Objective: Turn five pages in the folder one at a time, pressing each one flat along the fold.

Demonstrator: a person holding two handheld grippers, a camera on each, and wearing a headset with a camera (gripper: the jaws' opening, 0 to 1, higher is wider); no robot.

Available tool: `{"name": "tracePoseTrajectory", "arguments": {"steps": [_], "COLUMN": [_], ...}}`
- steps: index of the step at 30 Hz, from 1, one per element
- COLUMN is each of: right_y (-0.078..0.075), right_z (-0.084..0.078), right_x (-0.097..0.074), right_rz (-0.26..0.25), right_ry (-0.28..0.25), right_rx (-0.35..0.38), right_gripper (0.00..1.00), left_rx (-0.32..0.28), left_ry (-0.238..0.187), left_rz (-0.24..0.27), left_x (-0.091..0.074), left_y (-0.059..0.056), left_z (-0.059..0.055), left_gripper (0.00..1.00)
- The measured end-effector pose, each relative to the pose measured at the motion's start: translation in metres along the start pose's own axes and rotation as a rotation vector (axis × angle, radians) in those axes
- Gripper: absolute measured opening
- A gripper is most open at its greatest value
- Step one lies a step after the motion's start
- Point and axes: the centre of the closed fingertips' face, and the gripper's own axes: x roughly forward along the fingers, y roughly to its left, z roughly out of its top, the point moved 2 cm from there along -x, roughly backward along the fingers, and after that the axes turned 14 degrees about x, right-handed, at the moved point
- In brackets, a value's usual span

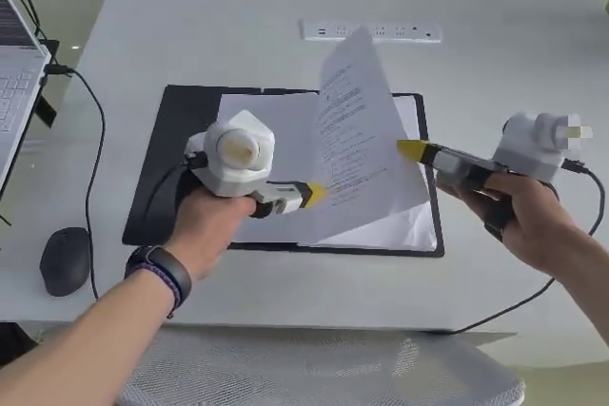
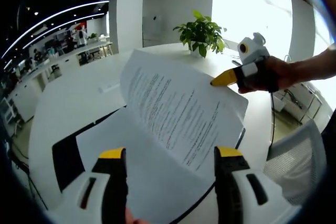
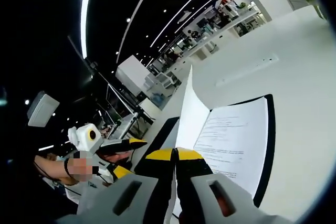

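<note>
Standing a page (image 1: 360,145) up over the open folder (image 1: 176,154), the right gripper (image 1: 412,149) pinches its edge in the head view; the left gripper view has the left gripper (image 2: 170,153) gaping, empty, probably placed to press the fold; the right gripper view shows jaws clamped on paper.

**No legible text in any view**

Lifted page (image 1: 366,140): dense printed lines down the sheet, too small and blurred to read. The left gripper view is closer but the print is still illegible. Flat right-hand page (image 3: 236,140) in the folder (image 3: 270,140): a few printed paragraphs, also unreadable. Laptop (image 1: 14,83): key legends can't be made out. Power strip (image 1: 371,31): any marking is too small to tell.
</note>
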Motion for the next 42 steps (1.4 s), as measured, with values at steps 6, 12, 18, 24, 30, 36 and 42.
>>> {"name": "tracePoseTrajectory", "arguments": {"steps": [6,12,18,24,30,36,42], "right_y": [0.016,0.035,0.056,0.07,0.079,0.083,0.087], "right_z": [0.001,0.001,-0.004,-0.014,-0.025,-0.036,-0.046], "right_x": [0.014,0.032,0.053,0.074,0.093,0.111,0.129], "right_rz": [0.042,0.089,0.136,0.175,0.198,0.213,0.225], "right_ry": [0.003,0.035,0.073,0.11,0.128,0.156,0.17], "right_rx": [-0.005,-0.037,-0.067,-0.075,-0.056,-0.037,-0.002], "right_gripper": [0.0,0.0,0.0,0.0,0.0,0.0,0.0], "left_rx": [-0.018,-0.044,-0.061,-0.072,-0.096,-0.121,-0.139], "left_ry": [0.003,0.0,-0.008,-0.005,-0.002,0.008,0.006], "left_rz": [0.028,0.068,0.101,0.129,0.163,0.195,0.208], "left_x": [-0.018,-0.037,-0.05,-0.063,-0.08,-0.095,-0.104], "left_y": [0.01,0.02,0.029,0.036,0.045,0.051,0.051], "left_z": [-0.011,-0.019,-0.024,-0.032,-0.042,-0.055,-0.059], "left_gripper": [0.67,0.68,0.68,0.68,0.69,0.69,0.69]}}
